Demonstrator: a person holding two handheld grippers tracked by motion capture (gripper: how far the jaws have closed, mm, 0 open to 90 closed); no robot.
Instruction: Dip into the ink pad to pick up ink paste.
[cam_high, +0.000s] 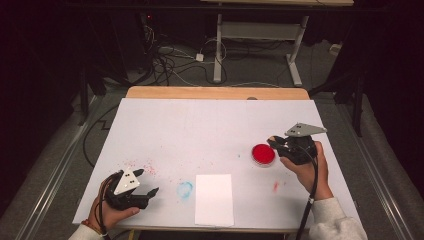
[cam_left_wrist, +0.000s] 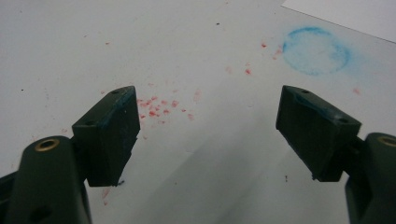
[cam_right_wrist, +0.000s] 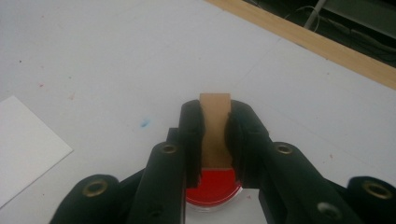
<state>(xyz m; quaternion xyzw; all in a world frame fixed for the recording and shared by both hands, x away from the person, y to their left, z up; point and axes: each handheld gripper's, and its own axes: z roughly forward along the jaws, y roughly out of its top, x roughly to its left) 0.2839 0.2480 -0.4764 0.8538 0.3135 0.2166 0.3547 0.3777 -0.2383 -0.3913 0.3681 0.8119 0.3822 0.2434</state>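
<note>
My right gripper (cam_high: 274, 141) is shut on a small tan wooden block (cam_right_wrist: 215, 122), which stands upright between the jaws. Directly under the block lies a round red ink pad (cam_right_wrist: 212, 185) in a clear dish, seen at the table's right (cam_high: 263, 154). I cannot tell whether the block touches the pad. My left gripper (cam_high: 149, 181) rests low at the front left, open, with nothing between its fingers (cam_left_wrist: 112, 126). A white sheet of paper (cam_high: 214, 199) lies at the front centre, between the two grippers.
The table is covered in white (cam_high: 200, 125), with a bare wooden strip (cam_high: 215, 92) along the far edge. A blue ring stain (cam_left_wrist: 316, 50) and red speckles (cam_left_wrist: 156, 108) mark the surface ahead of the left gripper. Cables and a desk frame (cam_high: 220, 45) lie beyond the table.
</note>
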